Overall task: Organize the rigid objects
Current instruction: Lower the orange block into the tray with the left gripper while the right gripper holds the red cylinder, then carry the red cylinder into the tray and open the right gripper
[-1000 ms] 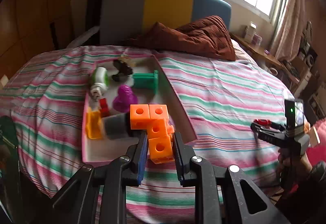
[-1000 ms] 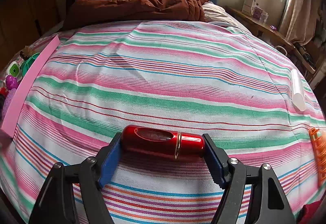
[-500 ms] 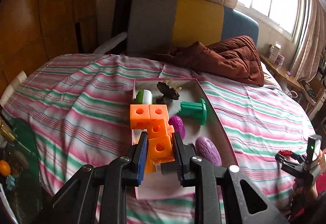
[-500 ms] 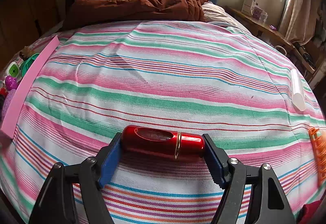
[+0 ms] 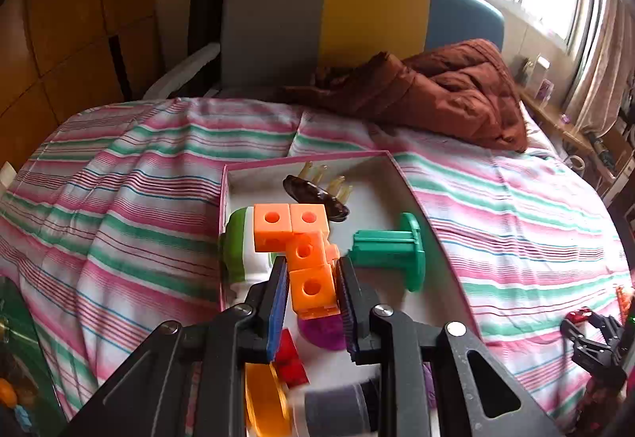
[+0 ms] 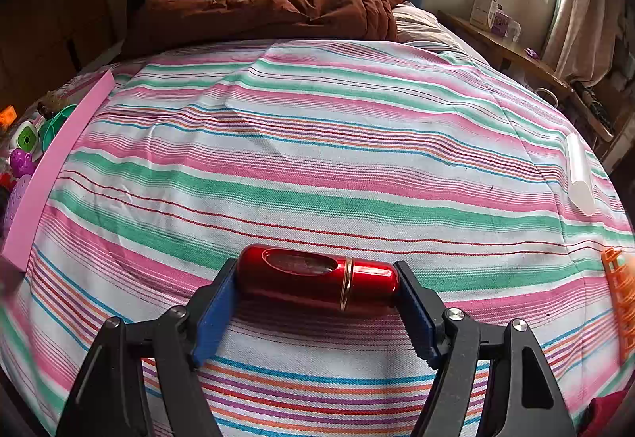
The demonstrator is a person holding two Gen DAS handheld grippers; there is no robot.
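My left gripper is shut on the lowest cube of an orange block piece made of joined cubes with round holes. It hangs over the near half of a pink box on the striped bed. My right gripper is shut lengthwise on a shiny red cylinder with a gold ring, low over the bedspread. I cannot tell if the cylinder touches the cloth. In the left wrist view the right gripper shows at the far right.
In the box lie a green spool, a green-and-white toy, a dark brown piece, a purple toy, a red block and a grey cylinder. A white tube, an orange rack and a brown quilt lie on the bed.
My left gripper has carried the orange block piece leftward and forward until it hangs over the pink box. The right gripper and red cylinder have stayed still.
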